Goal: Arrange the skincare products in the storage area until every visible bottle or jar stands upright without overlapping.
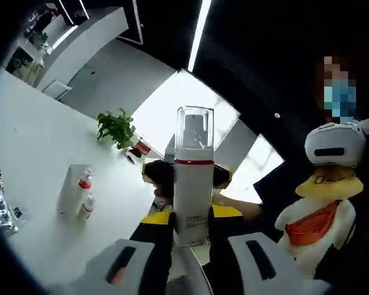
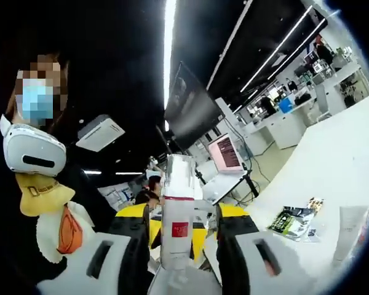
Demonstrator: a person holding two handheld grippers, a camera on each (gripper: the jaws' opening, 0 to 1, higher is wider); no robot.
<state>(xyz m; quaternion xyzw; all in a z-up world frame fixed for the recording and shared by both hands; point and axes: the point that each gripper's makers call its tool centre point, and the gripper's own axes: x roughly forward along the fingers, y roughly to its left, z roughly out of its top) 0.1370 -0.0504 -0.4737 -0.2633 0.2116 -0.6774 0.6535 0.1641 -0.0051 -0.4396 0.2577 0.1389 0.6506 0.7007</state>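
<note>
Two bottles look airborne, none placed. Left gripper view: left gripper fingers clamp a white pump bottle with clear cap; two white tubes lie flat on the white desk. Right gripper view: right gripper fingers seem clamped on a red-labelled white bottle

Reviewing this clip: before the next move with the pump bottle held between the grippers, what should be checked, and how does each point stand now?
1. Left gripper clamps the white pump bottle with red band and clear cap: ok.
2. Right gripper closed on the same bottle: cannot tell; its jaws flank it.
3. Bottle roughly in line with the jaws: ok.
4. Other products upright: not ok; a white tube with red cap lies flat on the white table.
5. Landing spot chosen: cannot tell.
</note>
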